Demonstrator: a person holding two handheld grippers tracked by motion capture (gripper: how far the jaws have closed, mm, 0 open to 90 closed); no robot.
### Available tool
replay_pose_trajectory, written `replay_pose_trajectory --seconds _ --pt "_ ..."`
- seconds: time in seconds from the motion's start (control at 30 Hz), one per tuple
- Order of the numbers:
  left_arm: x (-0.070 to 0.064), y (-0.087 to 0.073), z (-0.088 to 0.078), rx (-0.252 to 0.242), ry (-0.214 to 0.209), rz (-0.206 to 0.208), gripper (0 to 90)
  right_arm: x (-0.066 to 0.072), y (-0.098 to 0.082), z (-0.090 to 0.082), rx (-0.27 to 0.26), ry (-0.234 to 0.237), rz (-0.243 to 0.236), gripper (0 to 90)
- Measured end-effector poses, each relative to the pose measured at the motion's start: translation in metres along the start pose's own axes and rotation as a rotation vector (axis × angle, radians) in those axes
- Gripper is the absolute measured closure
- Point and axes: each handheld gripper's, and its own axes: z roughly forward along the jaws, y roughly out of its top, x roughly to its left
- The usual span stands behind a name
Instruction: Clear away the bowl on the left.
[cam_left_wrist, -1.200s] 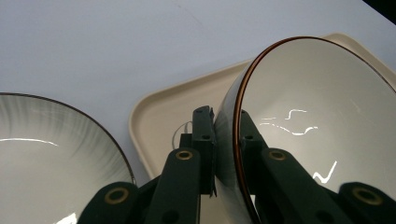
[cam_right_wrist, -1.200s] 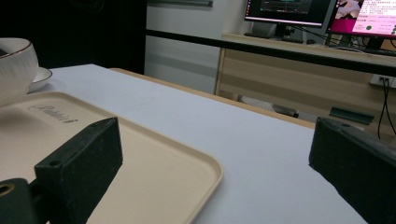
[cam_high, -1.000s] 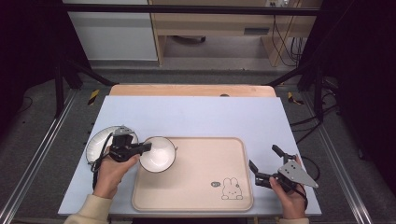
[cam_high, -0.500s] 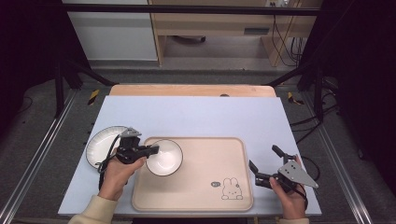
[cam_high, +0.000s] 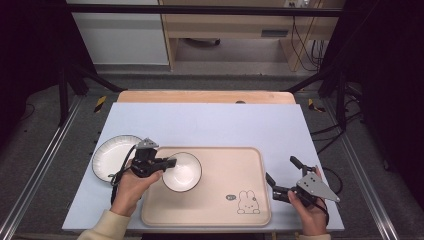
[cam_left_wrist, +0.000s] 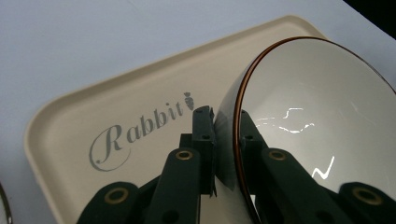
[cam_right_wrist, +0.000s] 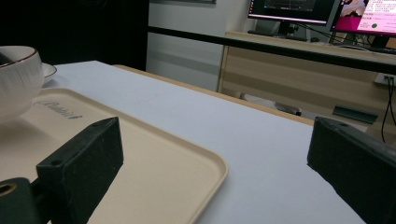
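Left gripper (cam_left_wrist: 226, 122) clamped on rim of white bowl (cam_high: 182, 171), one jaw inside, one outside. Bowl over left end of beige tray (cam_high: 220, 210). White plate (cam_high: 111, 156) just behind gripper. Right gripper (cam_high: 283, 175) jaws wide apart, empty, off tray's right edge.

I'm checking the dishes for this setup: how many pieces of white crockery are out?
2. A bowl sits over the left part of the beige tray, its rim pinched by the left claw. A plate lies on the table left of the tray.
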Motion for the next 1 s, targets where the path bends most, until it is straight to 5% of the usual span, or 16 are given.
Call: replay_pose_trajectory --seconds 0.37,1.0 --pt "-0.013 0.000 0.014 0.035 -0.021 0.033 82.0 0.000 0.001 -0.001 -0.001 0.002 0.002 3.7" --pt "-0.032 0.023 0.040 0.093 -0.081 0.075 82.0 0.000 0.000 -0.003 0.005 -0.005 0.004 3.7"
